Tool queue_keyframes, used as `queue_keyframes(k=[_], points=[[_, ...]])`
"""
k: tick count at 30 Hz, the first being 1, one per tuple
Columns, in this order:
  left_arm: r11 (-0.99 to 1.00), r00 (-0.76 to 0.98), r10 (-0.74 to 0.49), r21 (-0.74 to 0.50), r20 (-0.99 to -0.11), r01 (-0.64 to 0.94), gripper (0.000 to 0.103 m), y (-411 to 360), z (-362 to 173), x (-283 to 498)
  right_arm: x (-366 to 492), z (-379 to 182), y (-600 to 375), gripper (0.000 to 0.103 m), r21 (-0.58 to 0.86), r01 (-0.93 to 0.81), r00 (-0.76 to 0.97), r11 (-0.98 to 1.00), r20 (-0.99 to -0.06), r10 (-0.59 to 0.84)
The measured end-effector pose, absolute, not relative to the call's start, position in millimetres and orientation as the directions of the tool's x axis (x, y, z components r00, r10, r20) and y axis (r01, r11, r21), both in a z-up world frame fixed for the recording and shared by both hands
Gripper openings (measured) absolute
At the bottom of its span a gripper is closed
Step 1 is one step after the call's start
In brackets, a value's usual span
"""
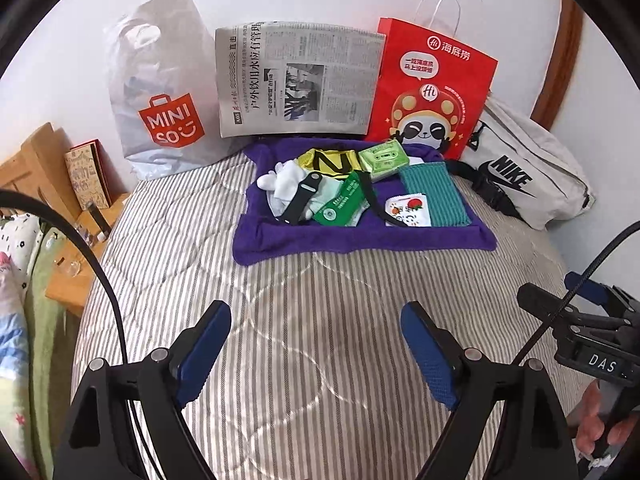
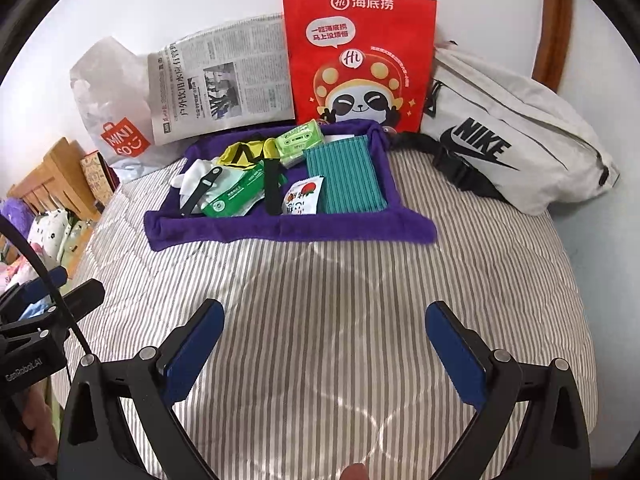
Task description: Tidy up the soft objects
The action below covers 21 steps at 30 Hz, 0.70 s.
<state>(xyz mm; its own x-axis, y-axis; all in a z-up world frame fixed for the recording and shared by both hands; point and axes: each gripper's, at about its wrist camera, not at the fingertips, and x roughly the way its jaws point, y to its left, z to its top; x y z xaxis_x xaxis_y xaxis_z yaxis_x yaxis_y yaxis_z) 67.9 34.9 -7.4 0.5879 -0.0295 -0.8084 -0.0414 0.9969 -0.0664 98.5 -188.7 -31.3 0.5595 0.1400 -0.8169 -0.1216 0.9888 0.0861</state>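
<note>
Left gripper (image 1: 316, 354) and right gripper (image 2: 324, 354): both spread wide, nothing held, low over striped quilt (image 1: 280, 300), side by side, aimed fwd. Ahead, well apart: purple towel (image 2: 224, 232) w/ small soft items. Beyond it, L to R: white bag (image 1: 160, 92) "MINISO", newspaper (image 1: 296, 80), red bag (image 2: 360, 56) "Hi", grey pouch (image 2: 520, 136) "NIKE".

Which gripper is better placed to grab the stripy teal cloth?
Probably the right gripper. It is open, and the teal cloth lies on the purple towel's right side, nearly straight ahead of it.
</note>
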Motion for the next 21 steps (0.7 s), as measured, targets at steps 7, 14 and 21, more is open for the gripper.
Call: queue_keyframes(k=[7,14,21], points=[[0.997,0.611,-0.037,-0.069,-0.791,-0.030,0.092,23.2,3.7,48.7,76.1,-24.5,-186.8,0.100,0.070,-0.139,0.585,0.988,-0.799,0.139],[0.999,0.627,-0.023,-0.034,-0.779,-0.007,0.092,7.1,12.3,39.1,64.8,-19.7,-189.5,0.100,0.072,-0.142,0.601,0.987,-0.786,0.144],[1.000,0.627,0.004,-0.015,-0.779,-0.025,0.092,6.0,14.0,37.6,61.0,-19.0,-196.4,0.100,0.065,-0.128,0.608,0.990,-0.783,0.130]])
